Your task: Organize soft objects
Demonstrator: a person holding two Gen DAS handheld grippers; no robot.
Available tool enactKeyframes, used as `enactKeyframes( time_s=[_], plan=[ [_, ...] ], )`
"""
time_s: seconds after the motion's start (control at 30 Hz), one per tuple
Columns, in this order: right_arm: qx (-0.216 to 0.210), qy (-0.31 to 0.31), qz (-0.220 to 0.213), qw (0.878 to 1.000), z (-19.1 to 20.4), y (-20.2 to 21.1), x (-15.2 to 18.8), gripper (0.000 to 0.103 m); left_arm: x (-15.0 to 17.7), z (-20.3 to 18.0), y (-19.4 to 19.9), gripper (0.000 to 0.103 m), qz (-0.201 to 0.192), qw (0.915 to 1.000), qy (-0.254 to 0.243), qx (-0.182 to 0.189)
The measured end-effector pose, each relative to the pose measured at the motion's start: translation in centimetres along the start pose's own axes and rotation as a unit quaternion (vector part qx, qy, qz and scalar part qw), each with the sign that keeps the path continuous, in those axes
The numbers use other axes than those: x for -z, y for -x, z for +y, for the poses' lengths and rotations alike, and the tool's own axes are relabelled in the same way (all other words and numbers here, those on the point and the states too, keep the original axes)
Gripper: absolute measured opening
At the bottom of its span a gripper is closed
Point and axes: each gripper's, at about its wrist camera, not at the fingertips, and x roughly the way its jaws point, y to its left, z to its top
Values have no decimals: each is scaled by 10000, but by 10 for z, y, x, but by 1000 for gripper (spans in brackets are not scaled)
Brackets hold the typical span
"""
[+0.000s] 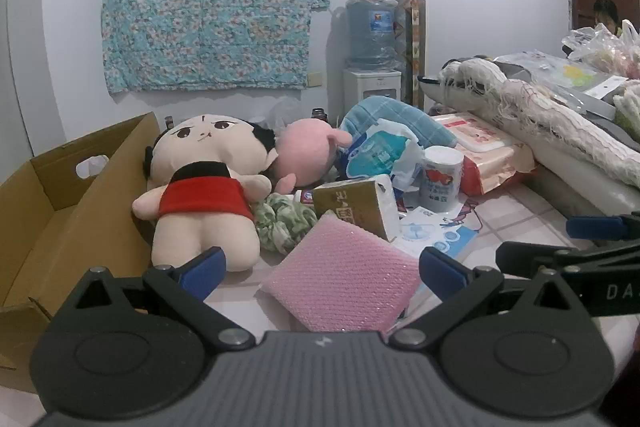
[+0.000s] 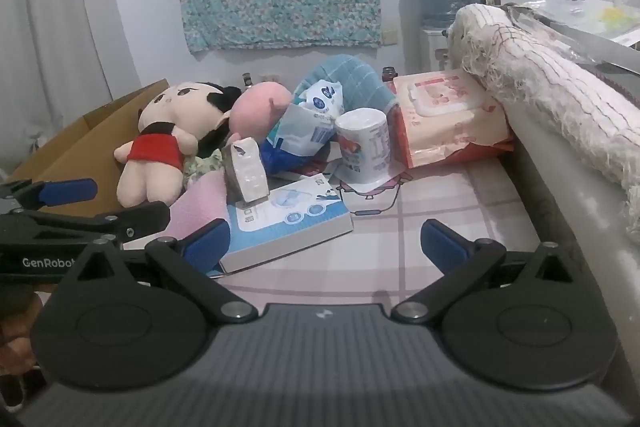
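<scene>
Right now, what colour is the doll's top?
Red with a black collar on the doll; clearest in the left wrist view.

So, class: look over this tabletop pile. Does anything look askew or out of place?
Yes. The tissue pack stands tilted on the flat blue-and-white box, and the doll in the red top lies slumped against the cardboard box instead of inside it.

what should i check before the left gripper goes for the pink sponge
1. Left gripper open, nothing between the jaws: ok.
2. Right gripper open, nothing held: ok.
3. Pink sponge directly ahead of the left gripper, top uncovered: ok.
4. Tissue pack touching the sponge's far edge: cannot tell.
5. Cardboard box open, with room: ok.
6. Plush doll clear of the sponge: ok.
</scene>
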Motion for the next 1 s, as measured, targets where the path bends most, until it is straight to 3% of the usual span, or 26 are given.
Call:
enactKeyframes(
  time_s=[1.0],
  plan=[
    [73,101,24,9999,3,1,1,102,3,-4,1,103,-50,10000,-61,-58]
  ],
)
